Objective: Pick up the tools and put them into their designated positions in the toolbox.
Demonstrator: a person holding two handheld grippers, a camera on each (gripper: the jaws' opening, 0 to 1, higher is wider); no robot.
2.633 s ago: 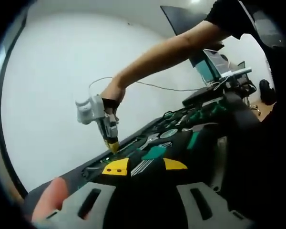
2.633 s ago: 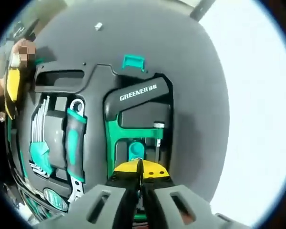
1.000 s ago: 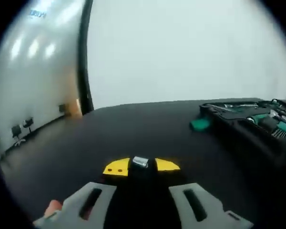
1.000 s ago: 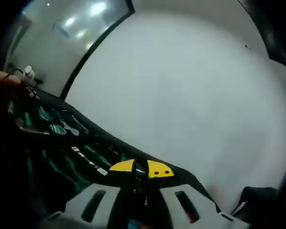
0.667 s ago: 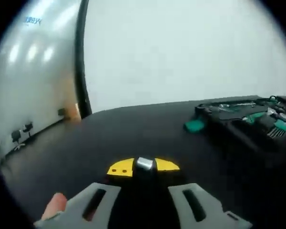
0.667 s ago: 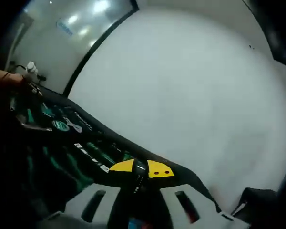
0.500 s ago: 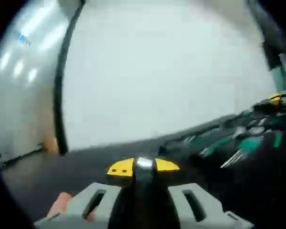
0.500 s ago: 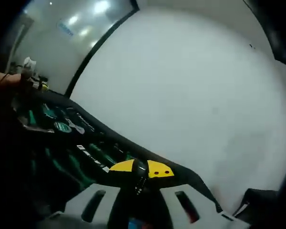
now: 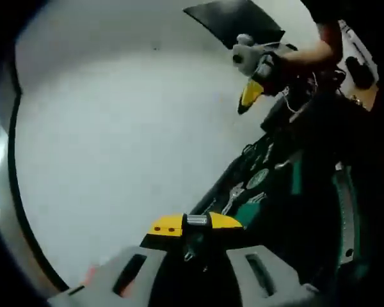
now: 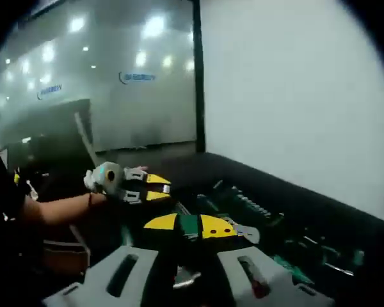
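The open black toolbox [image 9: 288, 192] lies on the dark table, with green-handled tools and silvery wrenches [image 9: 233, 192] in its slots. My left gripper [image 9: 195, 223] hangs at its near edge, its yellow jaws shut on a small silver-tipped tool [image 9: 197, 220]. In the left gripper view, my right gripper [image 9: 251, 94] is raised above the box's far end, in a person's hand. In the right gripper view, my right gripper [image 10: 191, 225] is shut on a green-handled tool [image 10: 189, 222]. There my left gripper [image 10: 147, 185] comes in from the left over the toolbox [image 10: 275, 224].
A white wall [image 9: 115, 128] stands behind the table. A dark monitor [image 9: 233, 16] and cables are at the far end. In the right gripper view, a glass partition [image 10: 115, 83] with ceiling-light reflections and the person's forearm [image 10: 51, 208] are at the left.
Both cameras have swung. The left gripper view now looks along the toolbox with the right gripper raised above it. The right gripper view has turned from the wall to the room and the left gripper.
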